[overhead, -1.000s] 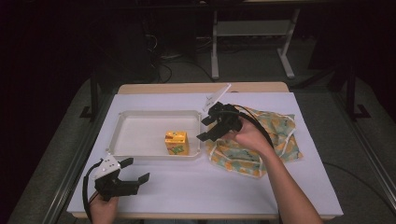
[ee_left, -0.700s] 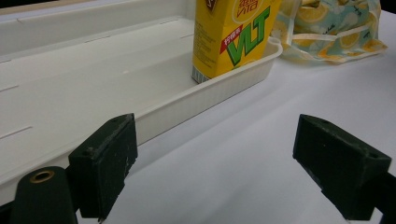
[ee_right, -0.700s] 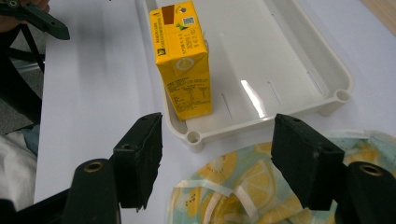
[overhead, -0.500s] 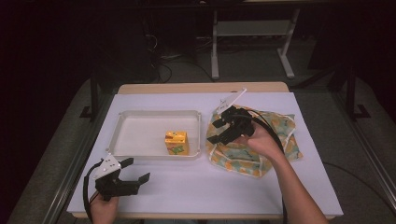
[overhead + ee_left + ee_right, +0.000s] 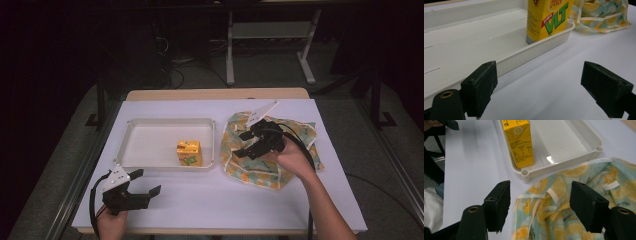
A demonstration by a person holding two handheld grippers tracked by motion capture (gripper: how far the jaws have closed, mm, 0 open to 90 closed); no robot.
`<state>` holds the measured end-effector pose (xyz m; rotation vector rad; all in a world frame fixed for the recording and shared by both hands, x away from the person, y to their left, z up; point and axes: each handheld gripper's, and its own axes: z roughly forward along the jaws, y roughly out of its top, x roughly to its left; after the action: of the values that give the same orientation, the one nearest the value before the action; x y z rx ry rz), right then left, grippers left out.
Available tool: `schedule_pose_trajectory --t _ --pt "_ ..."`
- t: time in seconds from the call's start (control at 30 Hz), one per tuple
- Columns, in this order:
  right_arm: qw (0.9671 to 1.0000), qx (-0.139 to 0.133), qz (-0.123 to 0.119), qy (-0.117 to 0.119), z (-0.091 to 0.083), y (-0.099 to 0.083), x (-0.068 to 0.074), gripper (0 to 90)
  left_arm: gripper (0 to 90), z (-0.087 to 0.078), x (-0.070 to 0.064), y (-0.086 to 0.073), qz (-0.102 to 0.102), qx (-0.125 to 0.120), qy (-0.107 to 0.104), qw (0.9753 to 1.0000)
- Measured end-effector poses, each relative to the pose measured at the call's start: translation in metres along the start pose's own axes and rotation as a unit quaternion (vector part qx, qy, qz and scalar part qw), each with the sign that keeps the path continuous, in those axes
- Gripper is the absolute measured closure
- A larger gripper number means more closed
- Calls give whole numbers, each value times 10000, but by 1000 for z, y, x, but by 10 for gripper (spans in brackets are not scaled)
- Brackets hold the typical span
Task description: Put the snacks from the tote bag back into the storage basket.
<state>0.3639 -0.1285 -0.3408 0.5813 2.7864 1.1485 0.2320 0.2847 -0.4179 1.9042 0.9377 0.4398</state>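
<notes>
Right tongs (image 5: 248,145) released, hovering over the lemon-print bag (image 5: 260,167) on the bench (image 5: 225,200), just beside the tray (image 5: 150,125). Left tongs (image 5: 145,186) released, near bench front edge. Left gripper view reads "VLT" on the juice carton (image 5: 547,18); high view too coarse. Carton upright in tray corner, long axis vertical; bag's opening probably faces the tray.
</notes>
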Motion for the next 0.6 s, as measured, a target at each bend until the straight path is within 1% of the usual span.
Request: schedule_pose_trajectory --t 0.13,0.23,0.3,0.33,0.37,0.47,0.53,0.6 --pt "10000 -27 48 7 -4 -10 0 325 134 0 0 0 -8 6 2 10000" --pt "9999 -8 139 -4 -6 -16 -1 322 134 1 0 0 1 19 -2 10000" --pt "9998 -70 157 -32 -8 -19 -1 322 134 1 0 0 6 30 2 10000" --pt "9998 -89 203 -23 -8 -21 -1 322 134 1 -1 0 3 21 -4 10000" --pt "9998 -85 184 -52 -9 -22 -1 322 134 1 0 0 28 28 -9 10000" --pt "9996 -95 261 -38 -9 -28 0 322 134 2 0 0 33 31 -8 10000" --pt "9996 -47 276 -55 -10 -31 -1 316 134 2 0 0 29 40 -18 10000" --pt "9995 -58 284 -93 -11 -35 1 318 134 2 0 0 65 37 -11 10000"
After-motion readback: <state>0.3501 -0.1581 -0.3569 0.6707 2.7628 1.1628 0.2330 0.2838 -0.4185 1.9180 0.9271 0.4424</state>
